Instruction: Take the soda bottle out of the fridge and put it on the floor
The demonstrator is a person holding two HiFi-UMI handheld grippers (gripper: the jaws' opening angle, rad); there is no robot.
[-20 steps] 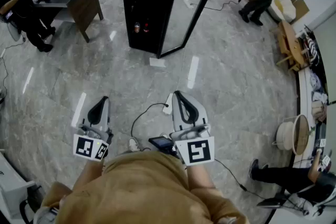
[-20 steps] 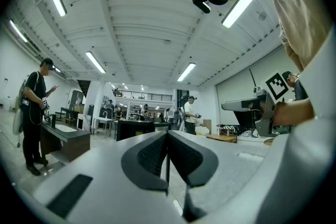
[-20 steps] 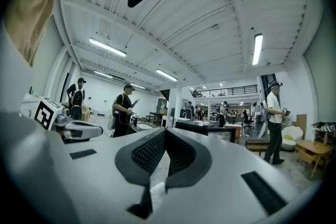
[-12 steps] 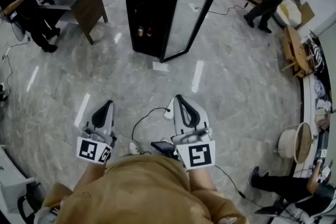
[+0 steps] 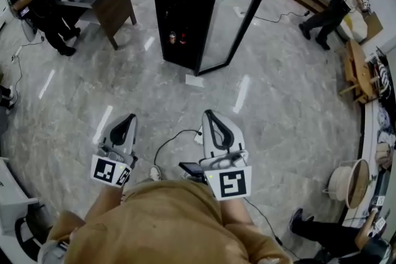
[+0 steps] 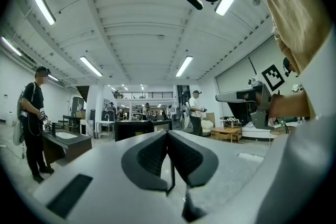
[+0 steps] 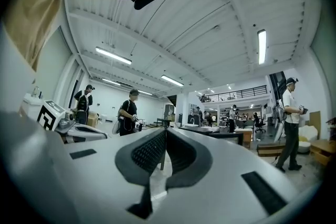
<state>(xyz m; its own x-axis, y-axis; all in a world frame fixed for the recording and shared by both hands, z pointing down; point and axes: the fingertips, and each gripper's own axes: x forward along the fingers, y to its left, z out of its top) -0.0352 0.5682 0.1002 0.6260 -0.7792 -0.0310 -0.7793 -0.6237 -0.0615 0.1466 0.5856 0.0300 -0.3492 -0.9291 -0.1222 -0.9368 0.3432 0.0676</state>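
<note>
Head view: tall black fridge with open glass door (image 5: 185, 9) now lower and further right (slightly nearer); walking person in white top (image 5: 339, 0) shifted likewise.

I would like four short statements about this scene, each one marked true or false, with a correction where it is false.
1. The fridge has its door open. True.
2. The left gripper holds a bottle. False: its jaws are together with nothing between them.
3. Two drinks stand low inside the fridge. True.
4. The right gripper reaches into the fridge. False: it is held close to the person, far from the fridge, jaws shut.
</note>
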